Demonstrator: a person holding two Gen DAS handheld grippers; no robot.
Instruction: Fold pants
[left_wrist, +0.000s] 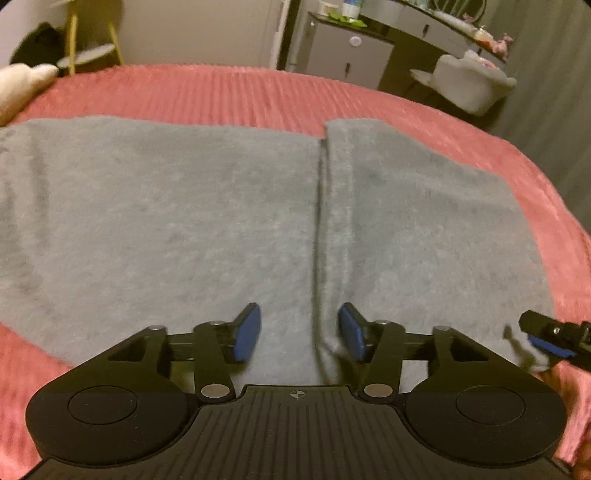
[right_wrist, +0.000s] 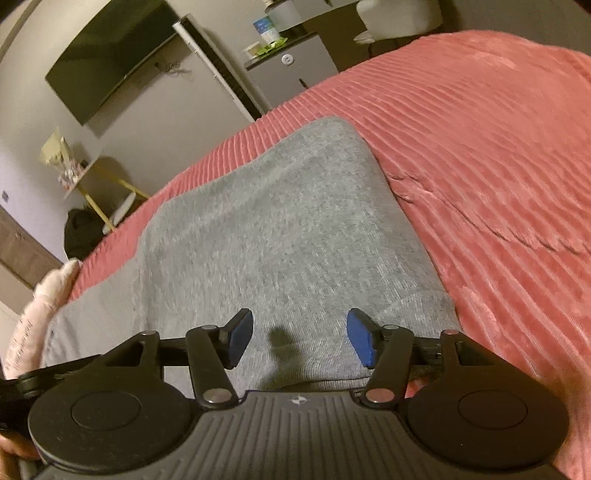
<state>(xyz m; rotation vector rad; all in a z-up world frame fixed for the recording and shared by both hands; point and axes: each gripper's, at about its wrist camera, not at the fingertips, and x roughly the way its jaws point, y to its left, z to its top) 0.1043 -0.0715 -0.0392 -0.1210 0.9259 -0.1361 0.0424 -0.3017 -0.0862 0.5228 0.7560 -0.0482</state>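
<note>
Grey pants (left_wrist: 166, 214) lie flat on a pink ribbed bedspread (left_wrist: 221, 92), folded over, with a layer edge running as a dark seam (left_wrist: 319, 221) down the middle. My left gripper (left_wrist: 299, 332) hovers just above the near part of that seam, jaws open, nothing between the blue pads. The tip of my right gripper (left_wrist: 550, 338) pokes in at the pants' right near corner. In the right wrist view the same grey pants (right_wrist: 277, 229) spread ahead, and my right gripper (right_wrist: 299, 338) stands open over their near edge, holding nothing.
A pale cushion (left_wrist: 18, 85) lies at the bed's left end. Beyond the bed stand a yellow-legged side table (left_wrist: 92, 51), a grey cabinet (left_wrist: 347, 55), a desk with a pale chair (left_wrist: 469, 81), and a wall-mounted screen (right_wrist: 114, 55).
</note>
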